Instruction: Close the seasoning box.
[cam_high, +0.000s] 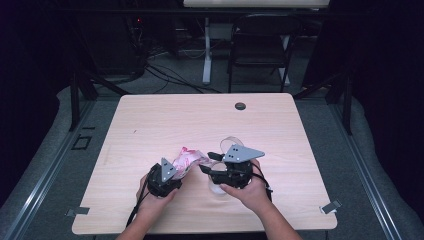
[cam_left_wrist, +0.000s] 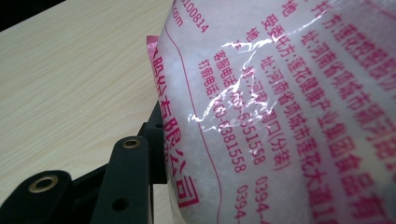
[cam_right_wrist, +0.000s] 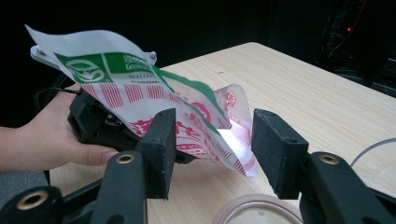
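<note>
- L gripper (cam_high: 172, 172): held low in left hand (cam_high: 152, 196), jaws clamped, aimed right.
- R gripper (cam_right_wrist: 212, 140): jaws apart, nothing pressed; right hand (cam_high: 250, 190) wraps the body, aimed left toward L.

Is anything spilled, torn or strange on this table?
No spill shows. The pink-printed plastic bag of white grains has an open, crumpled corner hanging between the jaws of the right gripper, above the clear round container.

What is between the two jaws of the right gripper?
In the right gripper view, the torn corner of the bag lies between the open jaws of the right gripper, touching neither pad.
</note>
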